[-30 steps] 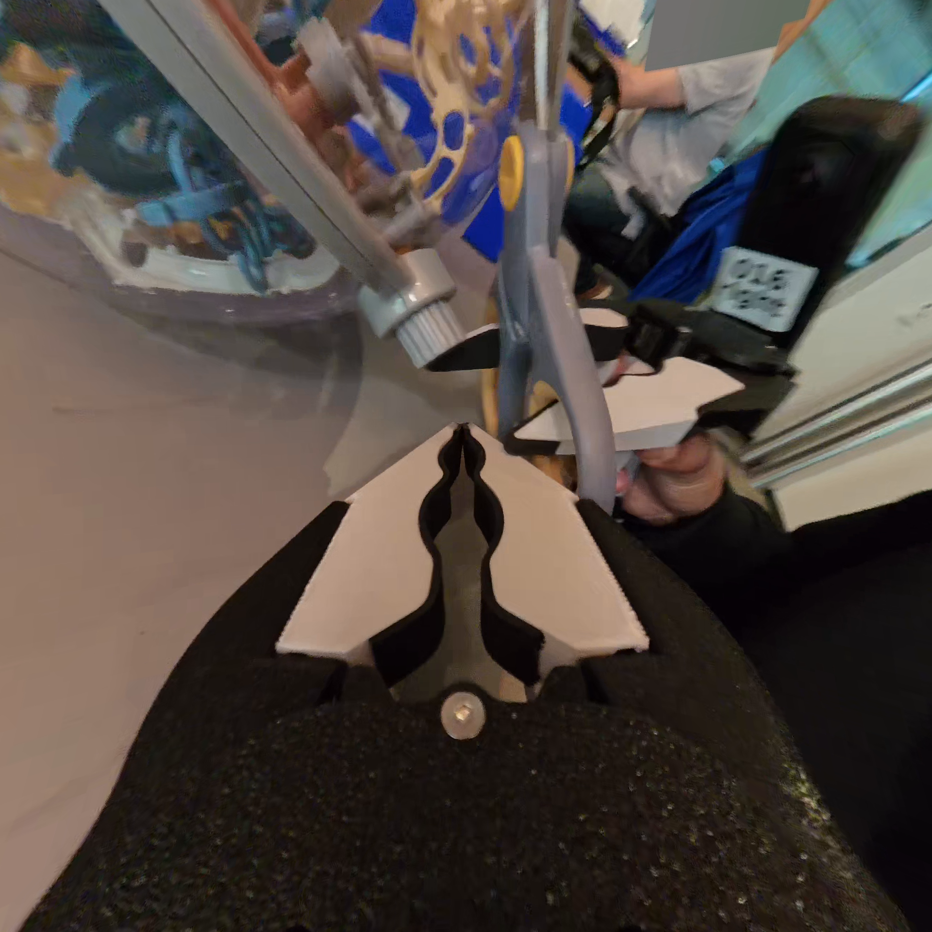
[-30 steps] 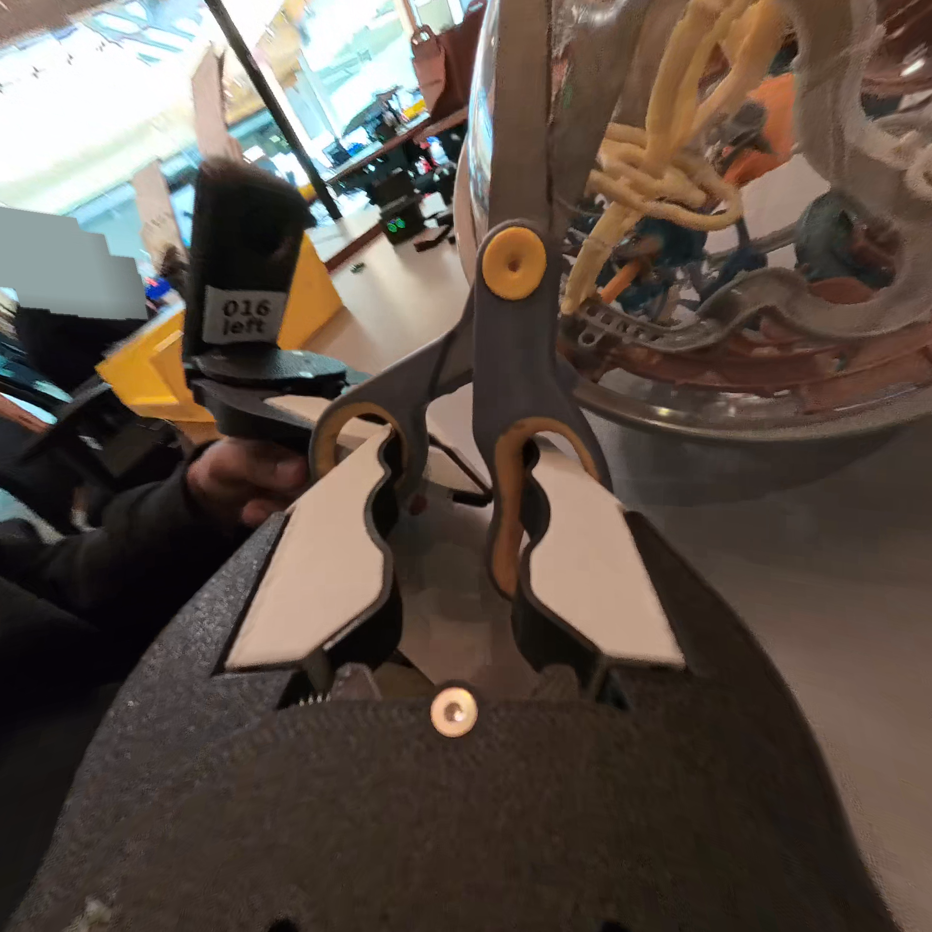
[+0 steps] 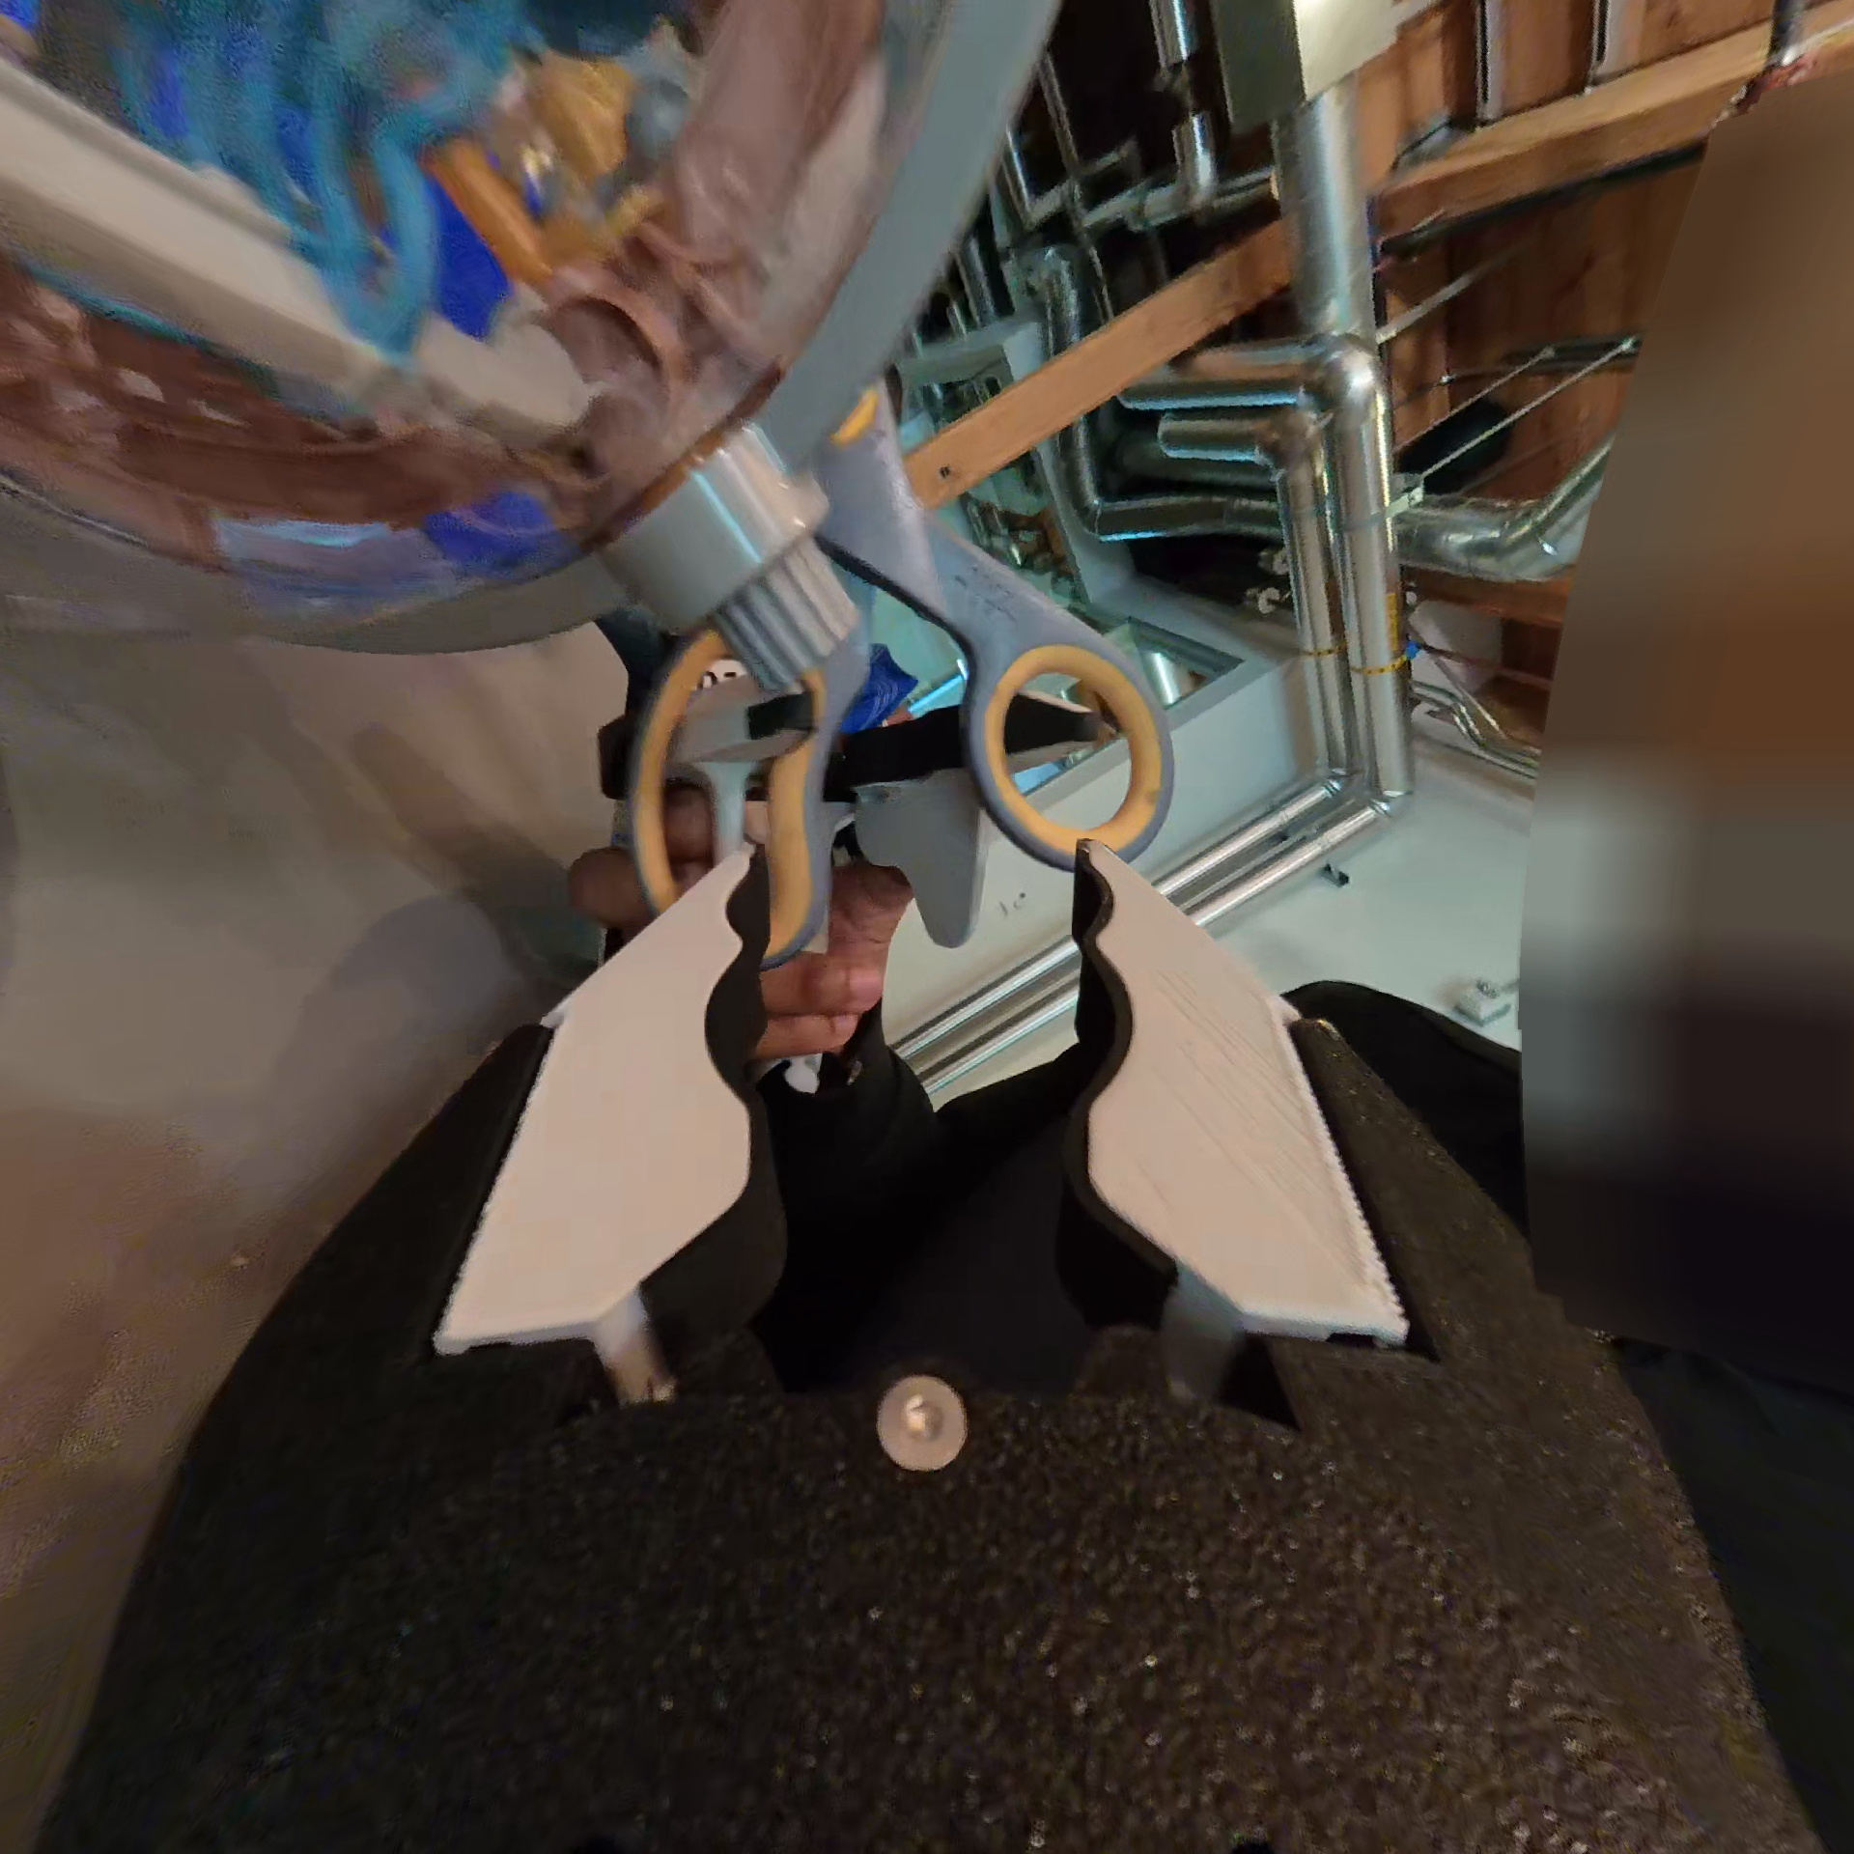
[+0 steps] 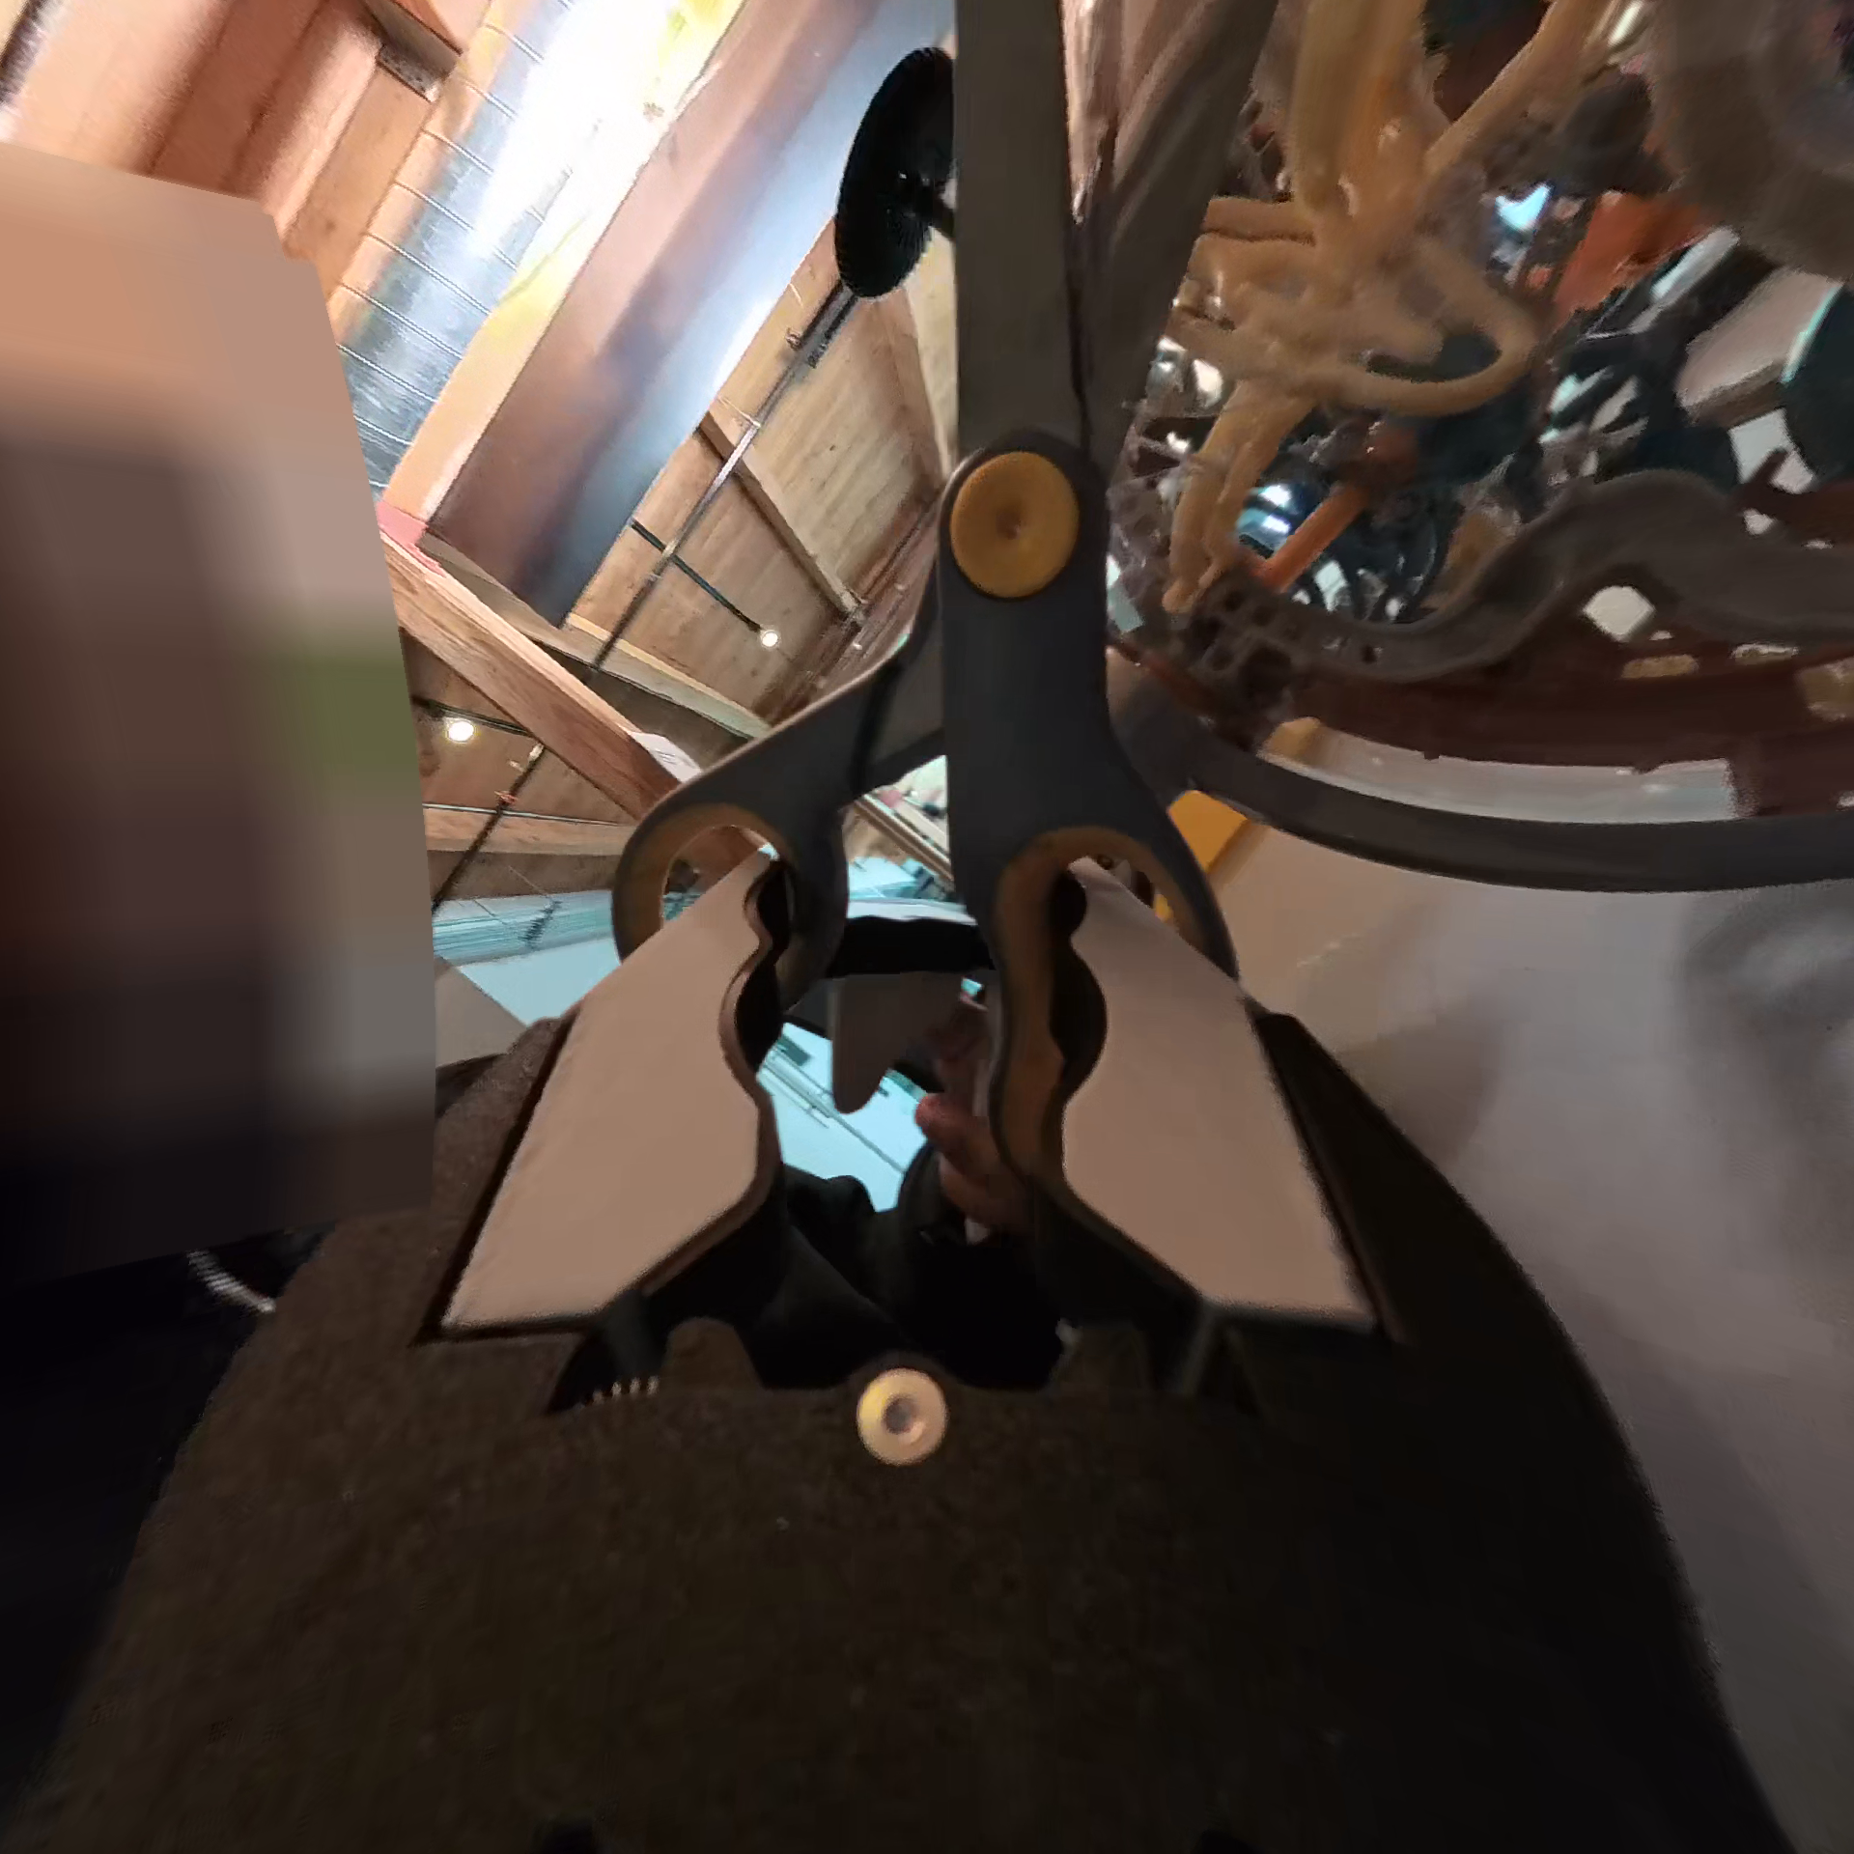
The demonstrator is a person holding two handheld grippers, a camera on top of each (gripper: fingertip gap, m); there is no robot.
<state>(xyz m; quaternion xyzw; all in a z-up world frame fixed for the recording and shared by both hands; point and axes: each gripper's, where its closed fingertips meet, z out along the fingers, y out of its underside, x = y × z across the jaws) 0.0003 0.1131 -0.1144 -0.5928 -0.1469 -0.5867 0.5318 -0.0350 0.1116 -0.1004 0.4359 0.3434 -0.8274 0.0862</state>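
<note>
Grey scissors with yellow-lined handle loops hang on my right gripper. One finger sits in each loop, the blades are closed and point up beside a clear sphere holding a coloured track maze. My left gripper is open and empty, its tips just short of the scissors' loops. One of the right gripper's fingers shows behind the loops, with a hand below. The sphere and its grey knob are at the upper left, the knob in front of the left loop.
A pale table top lies at the left in the left wrist view and at the right in the right wrist view. Metal ducts and pipes and wooden beams fill the background overhead. A black fan hangs there. The tips of both grippers are at nearly the same place.
My left gripper has opened from shut. Both views have tilted upward, so the ceiling now shows. The scissors' loops now face my left gripper. The right gripper keeps the scissors.
</note>
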